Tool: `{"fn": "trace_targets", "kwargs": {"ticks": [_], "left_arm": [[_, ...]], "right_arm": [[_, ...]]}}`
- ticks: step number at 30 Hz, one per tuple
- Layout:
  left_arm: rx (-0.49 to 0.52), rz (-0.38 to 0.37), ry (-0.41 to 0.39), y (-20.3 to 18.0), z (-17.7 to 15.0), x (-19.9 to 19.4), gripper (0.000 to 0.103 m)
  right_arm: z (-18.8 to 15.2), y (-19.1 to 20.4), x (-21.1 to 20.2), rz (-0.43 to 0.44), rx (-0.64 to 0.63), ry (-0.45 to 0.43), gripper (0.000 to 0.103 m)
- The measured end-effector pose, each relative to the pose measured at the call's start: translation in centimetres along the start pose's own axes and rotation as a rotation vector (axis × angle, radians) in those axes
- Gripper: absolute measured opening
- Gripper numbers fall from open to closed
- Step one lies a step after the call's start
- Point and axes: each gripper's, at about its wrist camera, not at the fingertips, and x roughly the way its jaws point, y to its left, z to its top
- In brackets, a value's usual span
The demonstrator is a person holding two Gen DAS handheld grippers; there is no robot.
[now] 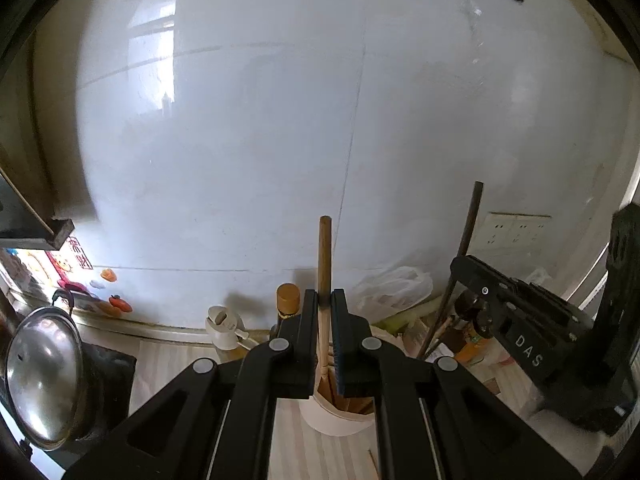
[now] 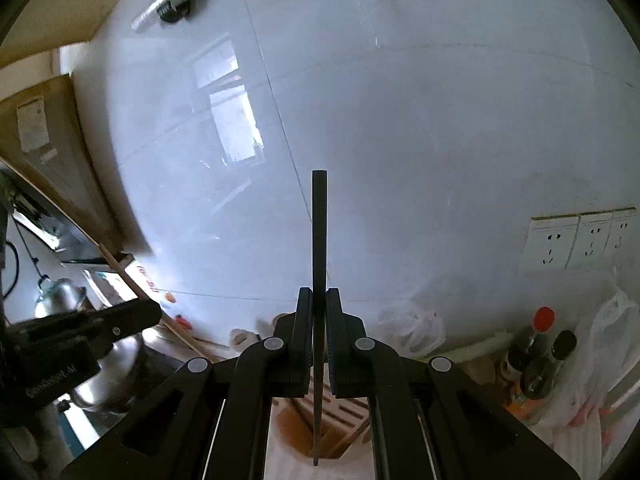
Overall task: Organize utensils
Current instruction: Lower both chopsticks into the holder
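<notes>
A wooden chopstick (image 1: pixel 325 264) is clamped in the left gripper (image 1: pixel 325 304) and a dark chopstick (image 2: pixel 319 240) in the right gripper (image 2: pixel 319 304), above the holder (image 1: pixel 340 420) at the frame bottom.

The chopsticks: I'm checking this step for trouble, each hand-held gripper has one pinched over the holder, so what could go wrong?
The left hand-held gripper pinches the wooden chopstick low, so it may pivot.

The dark chopstick in the right hand-held gripper could snag the divider slats in the holder.

The tools are close and might collide.
</notes>
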Motion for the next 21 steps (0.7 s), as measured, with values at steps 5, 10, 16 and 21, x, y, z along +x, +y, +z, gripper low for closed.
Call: {"fn": "trace_targets", "kwargs": {"ticks": [5,10,16,21], "left_arm": [[-0.017,0.005,0.026,0.5,-0.5,1.5,0.004],[-0.023,0.007,0.023,0.7,-0.1,1.7,0.004],[-0.027,-0.028,0.013,0.6,0.1,1.1,0.004],[-0.015,-0.045,0.005,-0.1,0.5,0.9,0.004]], "right_arm": [[-2.4,-1.0,1.1,-0.012,0.002,-0.053,0.006],[-4.4,-1.6,2.1,0.0,0.01,-0.07,0.006],[-5.5,-1.3,2.0,0.016,0.01,-0.098,0.006],[-5.5,-1.4,1.8,0.023,0.014,-0.099,0.006]]}}
